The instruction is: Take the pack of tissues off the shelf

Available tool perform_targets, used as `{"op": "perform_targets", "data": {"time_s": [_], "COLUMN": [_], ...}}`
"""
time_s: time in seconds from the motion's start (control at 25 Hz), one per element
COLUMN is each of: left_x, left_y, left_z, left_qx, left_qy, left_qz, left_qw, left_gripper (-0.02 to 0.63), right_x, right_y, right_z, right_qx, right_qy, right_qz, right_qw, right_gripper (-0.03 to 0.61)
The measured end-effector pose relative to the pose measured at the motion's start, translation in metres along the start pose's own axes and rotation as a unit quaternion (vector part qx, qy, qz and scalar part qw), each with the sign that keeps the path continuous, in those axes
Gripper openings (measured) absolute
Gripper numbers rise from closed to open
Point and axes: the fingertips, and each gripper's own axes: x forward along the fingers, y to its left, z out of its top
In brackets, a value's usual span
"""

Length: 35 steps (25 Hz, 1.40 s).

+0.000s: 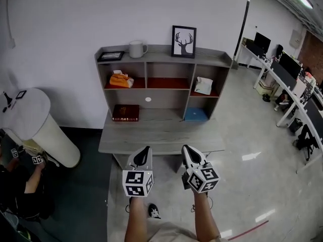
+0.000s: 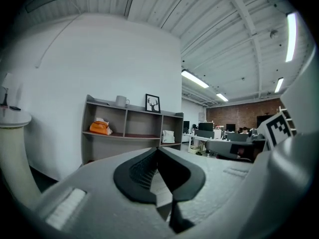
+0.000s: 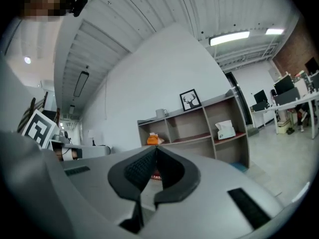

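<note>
jaws together, left gripper [image 1: 146, 148], right gripper [image 1: 185, 147]; two tissue packs [image 1: 121, 79] [image 1: 204, 85], one shelf [image 1: 162, 57]

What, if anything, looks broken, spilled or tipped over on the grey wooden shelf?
Nothing really stands out. On the grey wooden shelf, the white ceramic mug and the black-framed deer picture stand upright, and the orange tissue pack sits tidily in its compartment. Only the small dark frame seems to lie flat on top.

Grey shelf [image 1: 166, 64] stands on grey surface [image 1: 156, 135] against white wall. Orange tissue pack [image 1: 121, 79] in upper left compartment, white tissue pack [image 1: 204, 85] in upper right. Mug [image 1: 136, 49] and deer picture [image 1: 183, 42] on top board. Left hand-held gripper [image 1: 144, 154] and right hand-held gripper [image 1: 187, 153] side by side at surface's front edge, well apart from both packs.
</note>
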Motion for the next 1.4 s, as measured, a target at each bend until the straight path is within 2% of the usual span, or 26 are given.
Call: {"op": "perform_targets", "data": {"time_s": [0.12, 0.48, 0.68, 0.8, 1.04, 1.4], "left_x": [0.015, 0.023, 0.029, 0.034, 0.062, 0.132], "left_y": [0.036, 0.130, 0.167, 0.190, 0.234, 0.281], "left_z": [-0.002, -0.012, -0.022, -0.023, -0.004, 0.034], "left_qx": [-0.002, -0.028, -0.035, -0.033, -0.024, 0.001], "left_qy": [-0.001, 0.011, 0.019, 0.023, 0.016, 0.010], "left_qz": [0.006, 0.049, 0.071, 0.084, 0.108, 0.117], "left_qw": [1.0000, 0.9983, 0.9967, 0.9956, 0.9937, 0.9931], "left_gripper": [0.008, 0.008, 0.008, 0.008, 0.008, 0.008], "right_x": [0.034, 0.101, 0.145, 0.174, 0.246, 0.358], "right_y": [0.004, 0.005, 0.002, 0.010, 0.026, 0.026], "right_z": [-0.012, -0.027, -0.045, -0.052, -0.046, -0.023], "right_qx": [-0.026, 0.016, -0.007, 0.001, -0.012, -0.029], "right_qy": [0.002, -0.003, 0.037, 0.043, 0.048, 0.043], "right_qz": [-0.001, 0.002, -0.015, 0.002, 0.044, 0.069], "right_qw": [1.000, 1.000, 0.999, 0.999, 0.998, 0.996], "right_gripper": [0.015, 0.015, 0.015, 0.015, 0.015, 0.015]}}
